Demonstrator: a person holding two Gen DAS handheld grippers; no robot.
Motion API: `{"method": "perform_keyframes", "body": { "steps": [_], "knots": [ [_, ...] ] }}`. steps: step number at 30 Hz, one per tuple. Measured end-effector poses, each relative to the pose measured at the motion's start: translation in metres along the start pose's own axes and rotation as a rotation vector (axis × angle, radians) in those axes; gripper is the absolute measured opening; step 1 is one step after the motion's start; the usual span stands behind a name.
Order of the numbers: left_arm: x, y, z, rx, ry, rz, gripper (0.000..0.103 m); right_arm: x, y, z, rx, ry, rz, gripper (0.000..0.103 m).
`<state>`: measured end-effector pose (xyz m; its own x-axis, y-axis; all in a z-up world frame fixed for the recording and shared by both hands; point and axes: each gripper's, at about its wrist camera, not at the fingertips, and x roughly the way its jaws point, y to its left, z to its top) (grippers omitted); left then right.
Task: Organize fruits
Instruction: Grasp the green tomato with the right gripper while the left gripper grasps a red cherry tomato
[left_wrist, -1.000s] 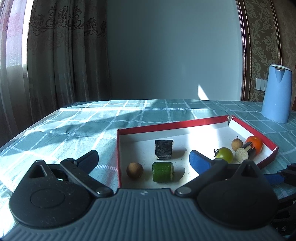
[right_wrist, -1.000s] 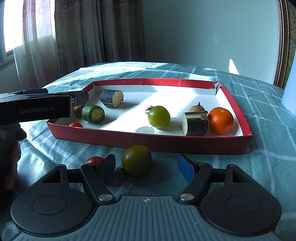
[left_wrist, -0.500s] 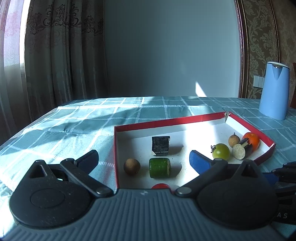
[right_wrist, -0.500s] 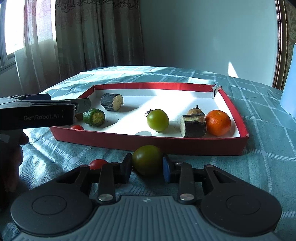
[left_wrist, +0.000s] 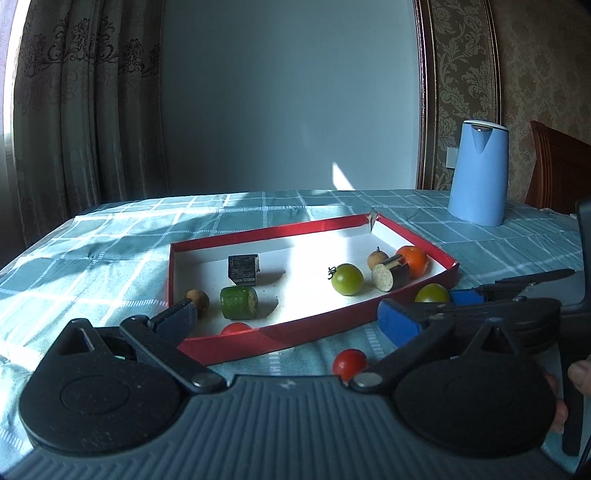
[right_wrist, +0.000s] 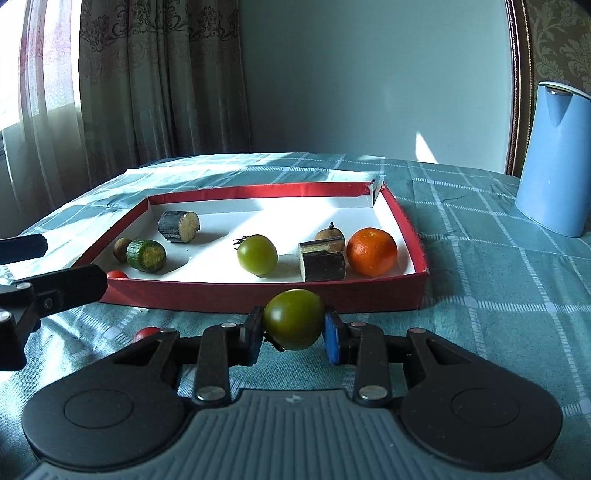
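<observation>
My right gripper (right_wrist: 293, 334) is shut on a dark green tomato (right_wrist: 293, 319) and holds it just above the cloth in front of the red tray (right_wrist: 258, 290). The same tomato shows in the left wrist view (left_wrist: 431, 294), beside the tray (left_wrist: 310, 325). The tray holds another green tomato (right_wrist: 257, 254), an orange (right_wrist: 372, 252), a cucumber piece (right_wrist: 146, 255), two dark cut pieces, two small brown fruits and a red cherry tomato (right_wrist: 117, 274). My left gripper (left_wrist: 286, 314) is open and empty, before the tray's near corner. A second cherry tomato (left_wrist: 349, 363) lies on the cloth.
A blue kettle (right_wrist: 554, 158) stands on the checked tablecloth at the back right. Curtains hang behind the table on the left. A wooden chair (left_wrist: 557, 177) stands at the far right. The left gripper's fingers (right_wrist: 66, 286) show at the left of the right wrist view.
My right gripper closed on the green tomato and lifted it off the cloth. My left gripper pulled back and up, so more of the tray and the loose cherry tomato show.
</observation>
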<state>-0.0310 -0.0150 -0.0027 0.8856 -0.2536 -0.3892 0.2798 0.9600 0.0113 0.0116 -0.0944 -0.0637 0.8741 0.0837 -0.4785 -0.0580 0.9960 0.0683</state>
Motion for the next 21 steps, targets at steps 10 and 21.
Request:
{"method": "perform_keyframes", "body": {
  "steps": [10,21],
  "knots": [
    [0.021,-0.027,-0.007,0.046,0.064,0.008,0.103,-0.005,-0.015,-0.002,0.041,-0.013,-0.067,0.032],
    [0.041,-0.030,-0.013,0.078,0.144,0.027,0.084,-0.002,-0.015,-0.002,0.042,0.006,-0.076,0.032]
  ]
}}
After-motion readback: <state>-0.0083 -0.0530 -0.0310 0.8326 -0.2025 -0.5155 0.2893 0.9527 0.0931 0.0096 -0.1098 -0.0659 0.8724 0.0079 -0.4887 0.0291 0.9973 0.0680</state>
